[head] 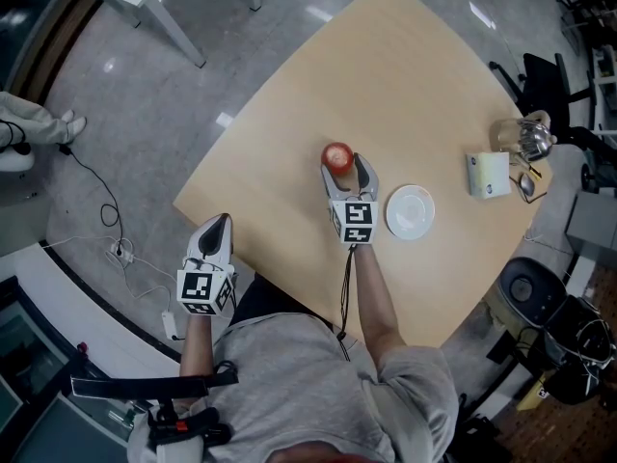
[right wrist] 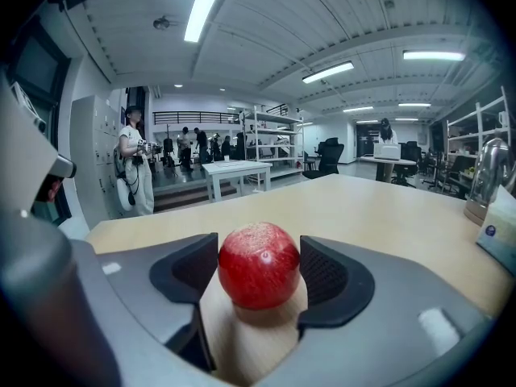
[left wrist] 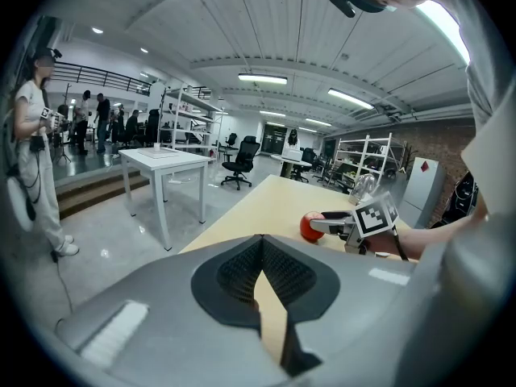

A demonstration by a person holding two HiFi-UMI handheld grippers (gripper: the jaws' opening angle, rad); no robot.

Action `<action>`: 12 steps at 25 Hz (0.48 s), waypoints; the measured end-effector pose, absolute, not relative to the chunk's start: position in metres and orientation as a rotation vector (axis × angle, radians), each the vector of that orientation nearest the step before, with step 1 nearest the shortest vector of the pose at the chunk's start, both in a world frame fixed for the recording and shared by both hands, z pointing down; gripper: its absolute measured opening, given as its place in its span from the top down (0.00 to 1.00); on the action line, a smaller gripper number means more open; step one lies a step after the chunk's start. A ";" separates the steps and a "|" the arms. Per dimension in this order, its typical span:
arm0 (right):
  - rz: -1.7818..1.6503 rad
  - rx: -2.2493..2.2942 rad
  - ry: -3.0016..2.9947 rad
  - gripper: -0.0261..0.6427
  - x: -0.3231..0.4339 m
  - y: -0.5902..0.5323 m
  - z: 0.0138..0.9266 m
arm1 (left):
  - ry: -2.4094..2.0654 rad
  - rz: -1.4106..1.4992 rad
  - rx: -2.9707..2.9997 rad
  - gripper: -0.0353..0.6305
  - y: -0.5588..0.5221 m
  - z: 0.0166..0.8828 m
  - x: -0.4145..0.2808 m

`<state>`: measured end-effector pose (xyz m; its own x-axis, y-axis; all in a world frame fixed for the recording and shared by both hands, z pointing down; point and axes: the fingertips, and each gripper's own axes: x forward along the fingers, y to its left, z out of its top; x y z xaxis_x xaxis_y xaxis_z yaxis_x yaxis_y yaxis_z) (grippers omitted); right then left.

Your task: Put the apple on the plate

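Closest to the camera is the person's grey shirt (head: 308, 374), and both arms reach forward from it. The left claw (head: 220, 224) is held just off the near edge of the surface (head: 386, 75), above the grey floor (head: 145, 114). Its jaws are together, tips touching, with nothing between them.

The right claw (head: 348, 165) is over the middle of the surface. The red apple (head: 337, 155) stands on the wood between its jaws, at the tips. In the right gripper view the dark pads (right wrist: 326, 274) lie against both sides of the apple and I see no gap there.

The white plate (head: 410, 211) lies just beside this claw, on its right, with nothing on it. Further right, near the edge, stand a small pale box (head: 489, 174) and a shiny metal kettle (head: 528, 138).
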<state>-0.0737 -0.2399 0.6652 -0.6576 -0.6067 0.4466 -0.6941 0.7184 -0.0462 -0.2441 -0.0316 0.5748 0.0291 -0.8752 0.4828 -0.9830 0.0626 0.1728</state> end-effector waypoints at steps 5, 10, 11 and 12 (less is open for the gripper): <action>0.293 1.004 -2.518 0.48 -0.074 -0.242 0.665 | -1.884 0.304 1.845 0.92 -0.033 0.575 -0.245; 0.292 1.000 -2.521 0.49 -0.074 -0.242 0.667 | -1.884 0.306 1.848 0.92 -0.033 0.575 -0.244; 0.292 1.000 -2.522 0.49 -0.074 -0.242 0.666 | -1.885 0.305 1.849 0.92 -0.033 0.575 -0.245; 0.292 1.001 -2.524 0.49 -0.074 -0.242 0.666 | -1.885 0.304 1.850 0.92 -0.033 0.575 -0.245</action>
<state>-0.0741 -0.2418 0.6657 -0.6593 -0.6064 0.4444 -0.6918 0.7208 -0.0429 -0.2448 -0.0331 0.5746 0.0272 -0.8771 0.4795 -0.9834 0.0625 0.1701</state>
